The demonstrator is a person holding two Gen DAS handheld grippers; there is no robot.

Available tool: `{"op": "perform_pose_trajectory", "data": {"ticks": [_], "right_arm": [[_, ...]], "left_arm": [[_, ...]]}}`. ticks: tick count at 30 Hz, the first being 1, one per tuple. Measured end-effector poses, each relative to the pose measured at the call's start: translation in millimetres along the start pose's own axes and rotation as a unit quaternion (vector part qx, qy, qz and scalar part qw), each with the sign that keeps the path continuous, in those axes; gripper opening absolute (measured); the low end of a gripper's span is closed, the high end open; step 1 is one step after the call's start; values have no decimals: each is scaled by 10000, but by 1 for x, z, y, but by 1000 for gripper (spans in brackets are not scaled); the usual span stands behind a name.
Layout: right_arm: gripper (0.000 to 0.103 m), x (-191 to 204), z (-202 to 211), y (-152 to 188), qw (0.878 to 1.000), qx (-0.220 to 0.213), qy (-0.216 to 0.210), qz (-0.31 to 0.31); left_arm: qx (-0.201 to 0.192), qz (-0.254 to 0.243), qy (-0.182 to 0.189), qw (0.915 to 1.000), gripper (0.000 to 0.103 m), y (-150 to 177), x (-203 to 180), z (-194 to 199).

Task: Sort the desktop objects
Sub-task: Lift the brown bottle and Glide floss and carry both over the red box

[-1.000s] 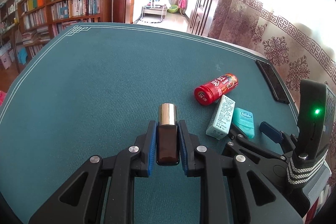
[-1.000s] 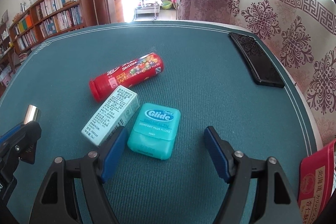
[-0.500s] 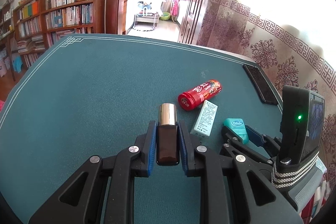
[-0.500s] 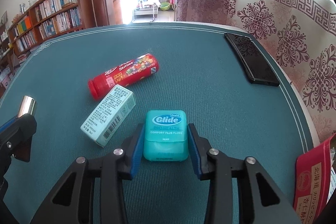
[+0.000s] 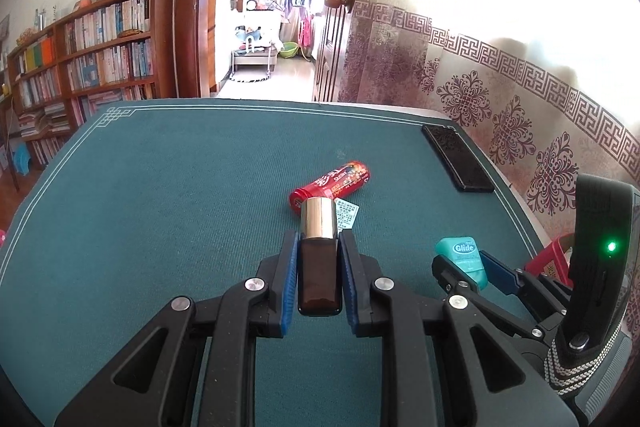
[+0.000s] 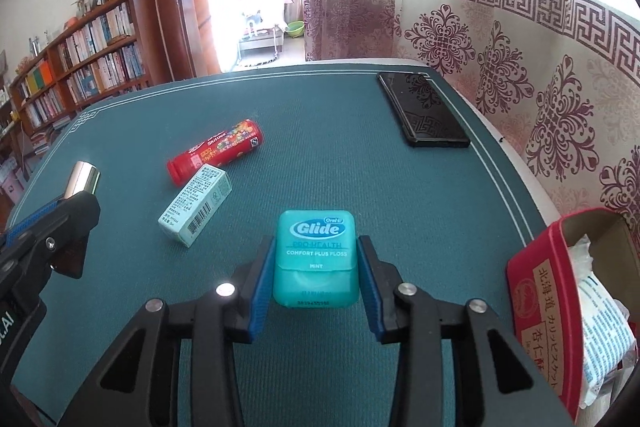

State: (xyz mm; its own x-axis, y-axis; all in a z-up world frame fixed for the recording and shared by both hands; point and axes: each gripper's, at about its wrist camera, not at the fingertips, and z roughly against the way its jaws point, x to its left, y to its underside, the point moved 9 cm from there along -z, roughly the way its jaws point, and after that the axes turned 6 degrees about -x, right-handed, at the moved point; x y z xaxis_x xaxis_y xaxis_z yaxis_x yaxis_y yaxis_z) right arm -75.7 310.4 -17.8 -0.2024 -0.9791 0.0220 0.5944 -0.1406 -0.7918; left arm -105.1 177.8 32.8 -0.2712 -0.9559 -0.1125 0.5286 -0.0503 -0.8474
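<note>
The left tool [image 5: 319,275] grips a brown bottle [image 5: 319,277] and the right tool [image 6: 316,281] grips the floss [image 6: 316,259], both lifted above the tabletop [image 6: 340,171]. Neither is sorted yet, I'd say; the candy tube [image 6: 216,151], small box [image 6: 196,205] and phone [image 6: 424,115] lie untouched, a red carton [image 6: 536,291] waiting at the right.

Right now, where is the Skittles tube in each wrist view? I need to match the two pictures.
Left wrist: Skittles tube lies centre, just beyond the brown bottle held by the left gripper.
Right wrist: tube lies left of centre, behind the pale green box.
Shared landmark: black phone near the table's right edge.
</note>
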Motion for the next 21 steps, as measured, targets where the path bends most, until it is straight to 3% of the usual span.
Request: {"op": "perform_pose_trajectory", "data": {"ticks": [21], "right_arm": [[43, -69, 87, 8, 9953, -674, 538, -448]], "left_arm": [[-150, -490, 518, 9973, 22, 6, -57, 28]]}}
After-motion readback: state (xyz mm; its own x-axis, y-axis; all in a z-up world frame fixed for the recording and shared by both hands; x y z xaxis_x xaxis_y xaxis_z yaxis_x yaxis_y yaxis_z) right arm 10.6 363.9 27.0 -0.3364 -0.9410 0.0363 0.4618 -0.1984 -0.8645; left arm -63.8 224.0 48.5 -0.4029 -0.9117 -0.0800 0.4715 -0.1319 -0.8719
